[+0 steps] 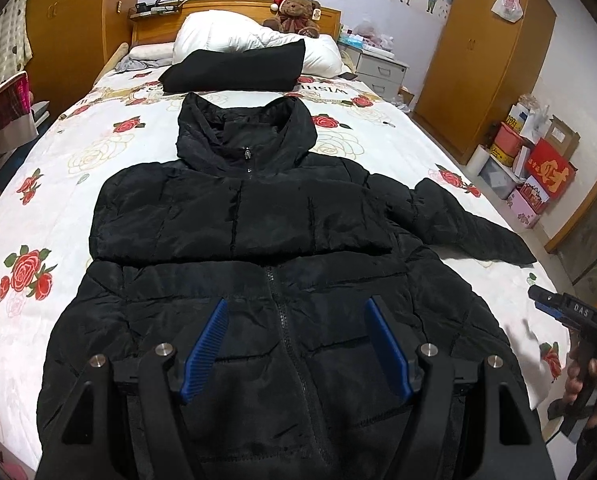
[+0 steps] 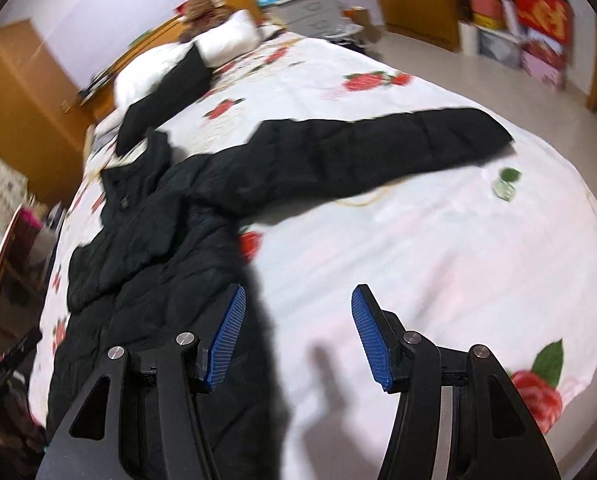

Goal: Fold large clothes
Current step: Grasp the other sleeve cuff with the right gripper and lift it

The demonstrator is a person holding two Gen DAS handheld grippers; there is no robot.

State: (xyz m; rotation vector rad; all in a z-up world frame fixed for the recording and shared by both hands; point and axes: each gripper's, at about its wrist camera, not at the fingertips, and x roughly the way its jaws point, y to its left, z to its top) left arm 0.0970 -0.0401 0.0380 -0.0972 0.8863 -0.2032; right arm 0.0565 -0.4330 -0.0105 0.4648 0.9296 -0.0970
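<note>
Jacket [image 1: 258, 280] black, zipped, flat on bed [image 1: 58, 208], hood toward pillow [image 1: 226, 34]. One sleeve folded across chest; other sleeve [image 2: 378, 140] stretched out sideways on rose-print sheet. Left gripper [image 1: 296, 344] above jacket hem, jaws wide apart, nothing between pads. Right gripper [image 2: 298, 336] over sheet beside jacket edge, jaws apart, empty. Folded black garment [image 1: 234, 70] near pillow.

Right gripper [image 2: 296, 334], jaws apart and empty, above the rose-print bed [image 2: 438, 248]; black jacket [image 2: 170, 240] ahead-left, one sleeve [image 2: 378, 148] stretched across ahead.
</note>
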